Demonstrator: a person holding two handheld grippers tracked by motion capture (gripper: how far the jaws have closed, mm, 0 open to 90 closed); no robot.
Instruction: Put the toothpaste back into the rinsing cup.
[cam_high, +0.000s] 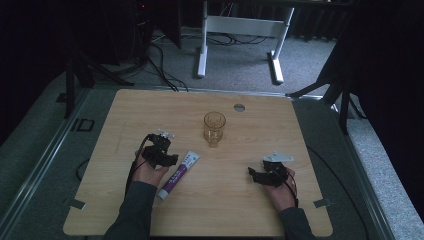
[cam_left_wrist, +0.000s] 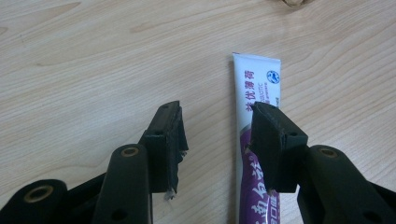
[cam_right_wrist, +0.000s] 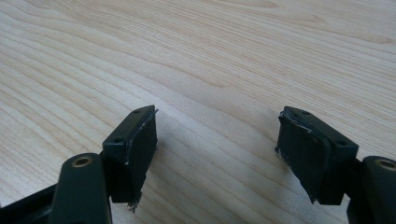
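A white and purple toothpaste tube (cam_high: 179, 172) lies flat on the wooden table (cam_high: 150, 110), its flat crimped end toward the far side. My left gripper (cam_high: 169, 159) rests just left of the tube, held low in a hand. In the left gripper view its jaws (cam_left_wrist: 215, 112) stand open over bare wood, and the right-hand jaw overlaps the tube (cam_left_wrist: 257, 79) without gripping it. My right gripper (cam_high: 256, 174) sits at the right of the table, pointing left. Its jaws (cam_right_wrist: 217, 116) are wide open with nothing between them.
An empty amber drinking glass (cam_high: 214, 127) stands upright at mid-table, beyond the tube. A round grey cable cap (cam_high: 239, 107) sits near the far edge. White desk legs (cam_high: 202, 55) and dark stand legs are on the floor behind the table.
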